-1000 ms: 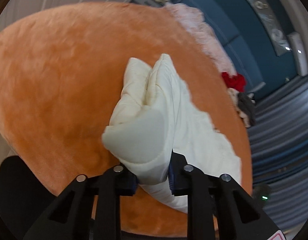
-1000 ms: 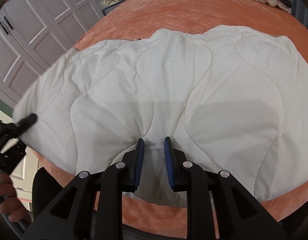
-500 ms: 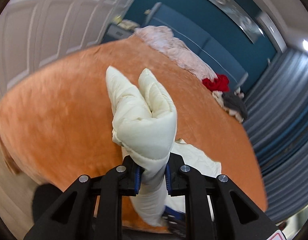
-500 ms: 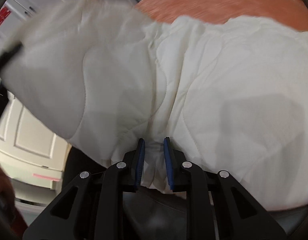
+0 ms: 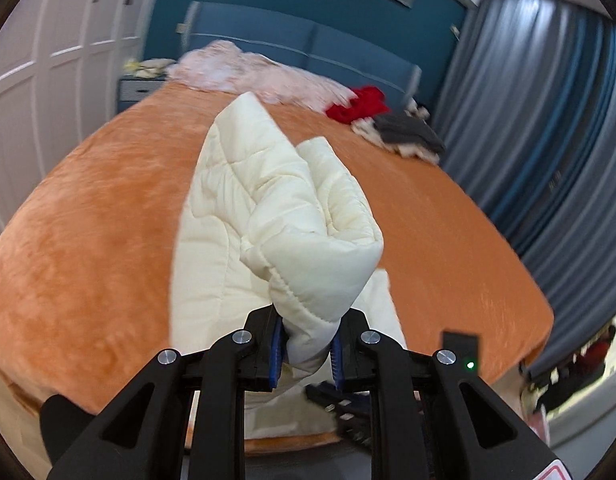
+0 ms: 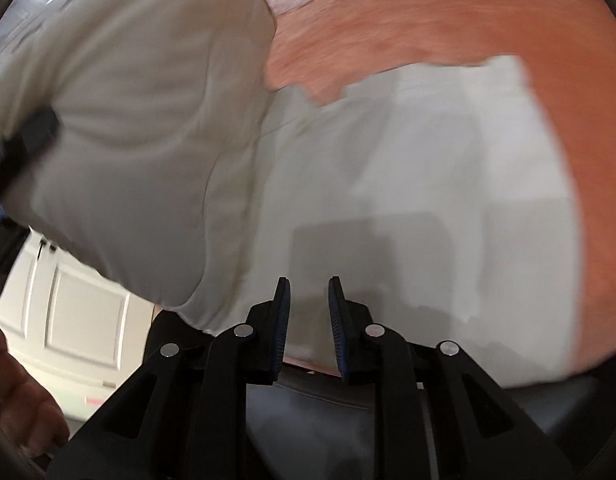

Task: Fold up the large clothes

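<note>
Left gripper clenched on bunched corner of cream quilted blanket, corner lifted above orange bed cover

Right gripper at near edge of blanket; fingers apart with small gap, picture blurred, cannot tell if cloth is pinched

Blanket partly flat on bed, left part raised and folding over

Red garment, grey clothes, pink fabric near blue headboard

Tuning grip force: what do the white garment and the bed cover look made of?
White garment: padded quilted fabric, matte cream; stitched channels and a puffy edge bulge where the left gripper is clamped on it. Probably synthetic fill, unconfirmed. Bed cover: orange plush, velvet-like; short nap with soft sheen.
</note>
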